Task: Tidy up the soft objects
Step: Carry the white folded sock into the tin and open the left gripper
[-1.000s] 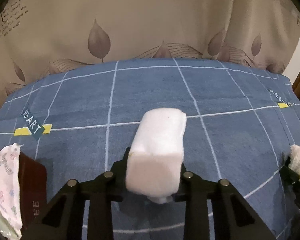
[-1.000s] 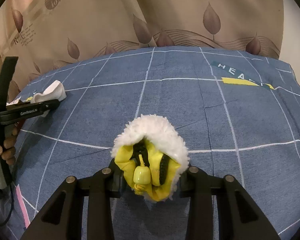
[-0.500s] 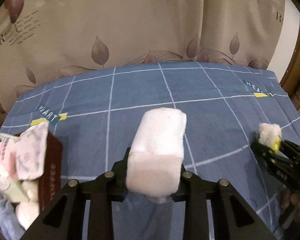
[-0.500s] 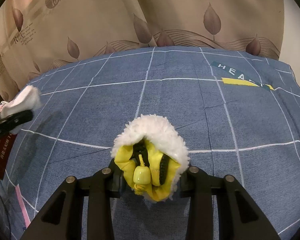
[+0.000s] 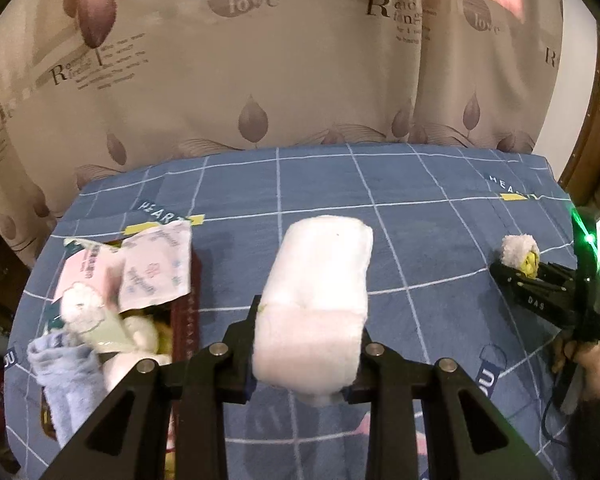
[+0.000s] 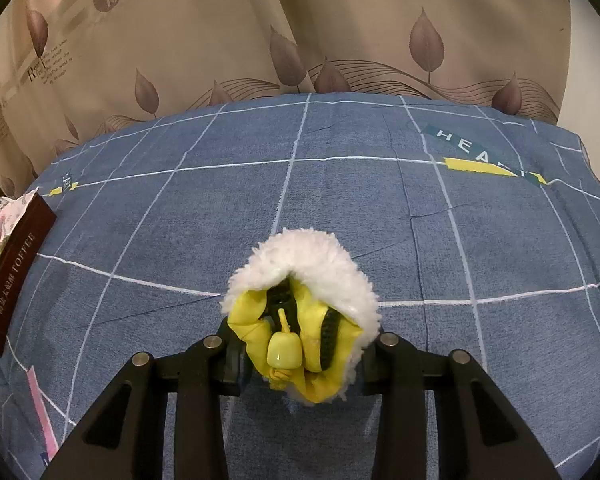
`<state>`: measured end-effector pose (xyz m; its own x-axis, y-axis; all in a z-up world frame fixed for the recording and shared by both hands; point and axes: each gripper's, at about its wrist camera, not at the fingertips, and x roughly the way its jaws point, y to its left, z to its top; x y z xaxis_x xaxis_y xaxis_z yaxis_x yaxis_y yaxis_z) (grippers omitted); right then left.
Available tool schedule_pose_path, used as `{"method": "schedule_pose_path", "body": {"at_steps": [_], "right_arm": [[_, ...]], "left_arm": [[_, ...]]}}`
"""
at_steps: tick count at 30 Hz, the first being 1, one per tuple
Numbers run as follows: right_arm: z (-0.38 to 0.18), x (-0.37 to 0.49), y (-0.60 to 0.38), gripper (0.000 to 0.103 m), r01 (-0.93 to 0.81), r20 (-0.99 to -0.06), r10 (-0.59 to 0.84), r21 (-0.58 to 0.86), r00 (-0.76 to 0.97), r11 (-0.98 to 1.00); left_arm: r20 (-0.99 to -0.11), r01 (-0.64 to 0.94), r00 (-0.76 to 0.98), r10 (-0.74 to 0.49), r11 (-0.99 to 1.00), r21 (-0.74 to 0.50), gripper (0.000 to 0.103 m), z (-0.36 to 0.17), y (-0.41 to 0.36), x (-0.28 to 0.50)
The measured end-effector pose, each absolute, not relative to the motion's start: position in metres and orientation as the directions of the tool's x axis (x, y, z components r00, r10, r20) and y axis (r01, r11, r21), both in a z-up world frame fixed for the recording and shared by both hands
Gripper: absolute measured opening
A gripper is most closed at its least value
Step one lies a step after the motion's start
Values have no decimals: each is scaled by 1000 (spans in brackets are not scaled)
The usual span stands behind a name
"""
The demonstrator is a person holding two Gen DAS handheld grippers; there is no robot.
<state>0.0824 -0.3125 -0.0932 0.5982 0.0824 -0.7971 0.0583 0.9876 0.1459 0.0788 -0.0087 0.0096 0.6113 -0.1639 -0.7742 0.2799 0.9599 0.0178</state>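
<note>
Box (image 5: 188, 320) contents in left view only

a box (image 5: 186, 320) sits on the bedsheet (image 5: 420, 208) near its left edge, with packets (image 5: 156, 268), a towel (image 5: 66, 380) and other soft things in it. the rolled cloth (image 5: 316, 300) hangs over the sheet's middle, right of the box. the fleecy pouch (image 5: 518, 250) is near the right edge. a curtain (image 5: 260, 72) hangs behind the far edge.
</note>
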Motion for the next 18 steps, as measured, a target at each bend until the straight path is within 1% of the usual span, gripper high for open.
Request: {"method": "schedule_pose_path", "body": {"at_steps": [11, 18], "right_arm": [[-92, 83, -311, 37, 58, -799, 78, 140, 596, 988], [-92, 83, -311, 37, 58, -799, 78, 140, 596, 988]], "left_arm": [[-755, 182, 649, -95, 983, 33, 30, 29, 45, 67], [-737, 121, 675, -26, 990, 76, 30, 43, 81, 63]]}}
